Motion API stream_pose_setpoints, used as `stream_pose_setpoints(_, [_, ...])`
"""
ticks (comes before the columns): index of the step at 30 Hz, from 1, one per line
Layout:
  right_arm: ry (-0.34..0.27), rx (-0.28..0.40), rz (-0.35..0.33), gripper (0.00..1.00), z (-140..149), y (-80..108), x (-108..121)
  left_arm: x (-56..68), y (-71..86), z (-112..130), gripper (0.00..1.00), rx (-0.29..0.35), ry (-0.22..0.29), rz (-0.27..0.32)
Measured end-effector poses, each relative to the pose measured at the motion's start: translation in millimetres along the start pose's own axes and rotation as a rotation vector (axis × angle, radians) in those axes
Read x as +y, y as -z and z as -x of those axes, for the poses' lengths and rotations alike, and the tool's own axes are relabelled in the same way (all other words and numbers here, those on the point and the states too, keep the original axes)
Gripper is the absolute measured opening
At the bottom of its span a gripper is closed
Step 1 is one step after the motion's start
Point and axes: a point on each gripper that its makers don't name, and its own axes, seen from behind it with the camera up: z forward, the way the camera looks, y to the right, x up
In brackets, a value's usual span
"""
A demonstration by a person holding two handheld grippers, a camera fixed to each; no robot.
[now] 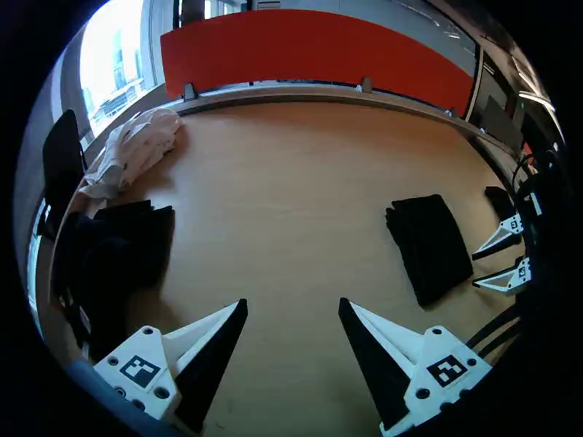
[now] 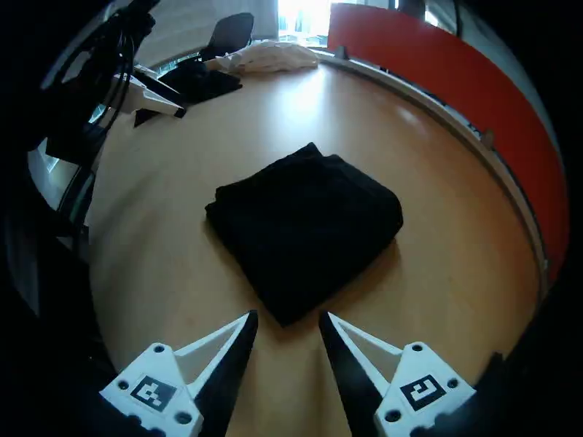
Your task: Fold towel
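Observation:
A black towel [image 2: 306, 222] lies folded into a thick rectangle on the wooden table [image 2: 167, 240]; in the left gripper view it is the black towel [image 1: 430, 247] at the right. My right gripper [image 2: 287, 315] stands open just short of its near corner, touching nothing. In the left gripper view the right gripper [image 1: 474, 269] shows beside the towel's right edge. My left gripper [image 1: 292, 301] is open over bare table [image 1: 291, 189], well away from the towel. The left gripper [image 2: 171, 113] also appears far off at the upper left.
A heap of black cloth [image 1: 124, 240] lies at the table's left side, with a crumpled white cloth [image 1: 135, 149] behind it. A red partition [image 1: 313, 47] runs along the table's far edge. A dark chair [image 1: 62, 156] stands past the left edge. Cables [image 1: 532, 182] hang at the right.

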Motion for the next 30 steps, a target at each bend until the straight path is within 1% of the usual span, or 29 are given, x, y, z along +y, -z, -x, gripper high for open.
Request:
stream_pose_setpoints(5, [-0.016,0.002,0.006,0.39,1.4,-2.8,0.9,0.2,0.4,0.1,0.93,0.001,0.0,-0.001])
stream_pose_setpoints(9, [-0.021,0.0,0.007,0.34,3.8,-4.4,1.1,-0.1,0.8,0.7,0.93,0.0,0.0,-0.003])
stream_pose_setpoints(17, [-0.013,-0.001,0.011,0.33,6.0,-4.4,-1.5,-1.3,1.2,1.7,0.93,-0.001,0.003,-0.004])
stream_pose_setpoints(19, [-0.015,0.0,0.008,0.29,5.7,-4.2,-2.6,-1.2,0.9,1.6,0.93,-0.001,0.002,-0.003])
stream_pose_setpoints(25, [-0.021,0.006,0.006,0.11,5.2,-3.6,-4.0,-1.2,0.6,0.6,0.93,0.0,-0.002,-0.003])
stream_pose_setpoints(27, [-0.022,0.009,0.009,0.07,4.8,-3.6,-3.6,-1.4,0.5,0.5,0.93,0.0,-0.002,-0.003])
stream_pose_setpoints(30, [-0.022,0.016,0.014,0.05,3.4,-3.1,-2.6,-2.0,0.3,1.1,0.93,-0.001,-0.002,-0.004])
